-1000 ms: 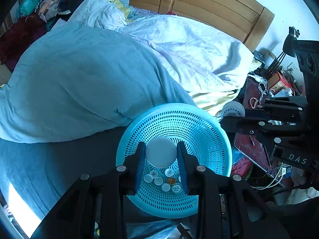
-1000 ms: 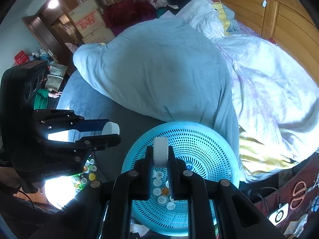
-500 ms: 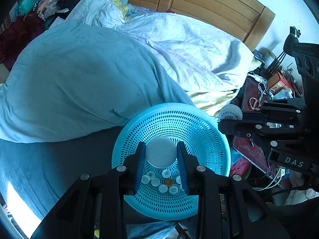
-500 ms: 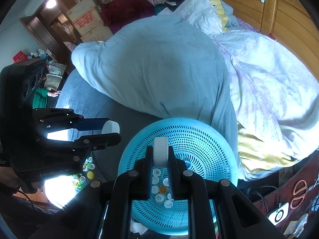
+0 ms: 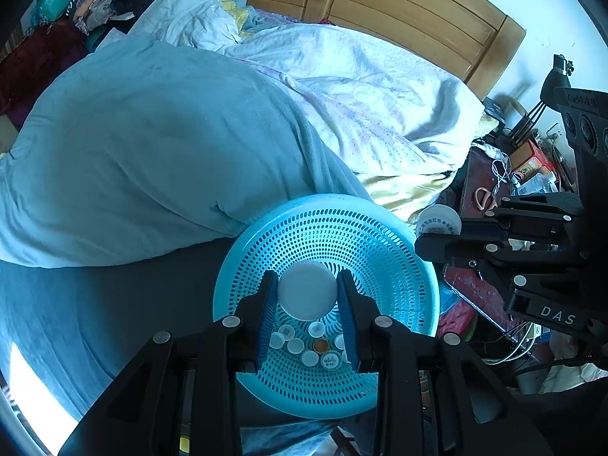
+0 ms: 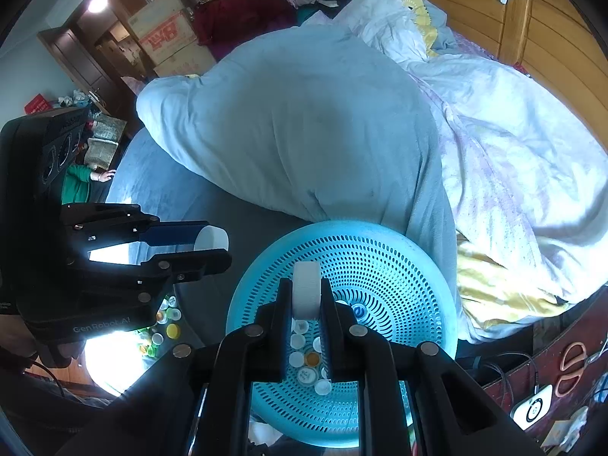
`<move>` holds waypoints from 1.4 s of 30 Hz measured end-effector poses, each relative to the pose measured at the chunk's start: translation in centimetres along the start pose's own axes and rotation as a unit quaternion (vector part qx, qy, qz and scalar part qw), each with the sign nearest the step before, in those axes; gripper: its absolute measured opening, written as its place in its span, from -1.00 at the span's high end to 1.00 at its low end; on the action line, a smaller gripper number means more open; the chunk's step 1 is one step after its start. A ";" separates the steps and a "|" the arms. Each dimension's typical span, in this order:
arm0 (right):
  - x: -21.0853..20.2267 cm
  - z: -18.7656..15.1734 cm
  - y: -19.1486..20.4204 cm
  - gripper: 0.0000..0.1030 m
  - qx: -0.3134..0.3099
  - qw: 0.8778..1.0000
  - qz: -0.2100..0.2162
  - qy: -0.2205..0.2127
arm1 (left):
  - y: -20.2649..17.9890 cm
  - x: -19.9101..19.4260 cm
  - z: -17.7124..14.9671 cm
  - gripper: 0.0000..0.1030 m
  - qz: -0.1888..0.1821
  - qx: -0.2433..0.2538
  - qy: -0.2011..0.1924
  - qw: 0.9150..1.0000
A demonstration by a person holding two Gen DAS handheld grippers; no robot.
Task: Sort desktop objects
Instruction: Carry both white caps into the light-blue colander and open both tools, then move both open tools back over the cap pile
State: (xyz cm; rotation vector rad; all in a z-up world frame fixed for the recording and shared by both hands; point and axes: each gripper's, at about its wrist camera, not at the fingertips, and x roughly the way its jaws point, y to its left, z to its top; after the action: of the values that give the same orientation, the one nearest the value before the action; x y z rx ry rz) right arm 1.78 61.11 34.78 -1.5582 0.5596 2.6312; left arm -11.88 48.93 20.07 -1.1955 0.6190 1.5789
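Two white caps held over the blue basket, ready to drop.

I have the left cap (image 5: 307,290), a plain white disc seen face-on, pinched across its width in my left gripper (image 5: 307,292); the right cap (image 6: 306,289) is ribbed round its rim and stands on edge, clamped flat-to-flat in my right gripper (image 6: 306,296), whose jaws are nearly together on it. Both hang above the basket (image 5: 402,235), where a small heap of caps (image 5: 309,344) already lies, mostly white, one orange. To do this well I judge I should let go one cap at a time, low and over that heap, away from the rim, so neither rolls out onto the blanket (image 5: 133,144). More loose caps (image 6: 165,323) lie outside the basket, lower left in the right view.
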 end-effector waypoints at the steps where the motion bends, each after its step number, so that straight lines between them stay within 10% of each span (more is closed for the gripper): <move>1: 0.0 0.0 0.1 0.73 0.000 1.000 0.000 0.000 | 0.0 0.0 -0.1 0.48 0.000 0.000 0.001 1.000; 22: 0.0 -1.3 0.9 0.73 0.006 1.000 -0.009 -0.002 | 0.0 -0.4 -1.7 0.46 -0.013 0.008 0.004 1.000; 26: -0.4 -1.5 0.8 0.13 0.014 1.000 -0.011 -0.009 | -0.3 -0.2 -2.1 -0.32 0.003 0.006 -0.002 1.000; 42: 2.8 -1.8 6.3 -0.34 -0.021 1.000 0.013 0.014 | 5.2 -0.8 -8.2 -0.32 0.011 -0.070 0.000 0.997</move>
State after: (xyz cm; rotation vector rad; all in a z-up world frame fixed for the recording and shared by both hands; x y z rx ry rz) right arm 0.57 54.27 33.45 -1.6118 0.5337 2.6605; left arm -13.51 39.87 16.81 -1.2954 0.5307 1.6639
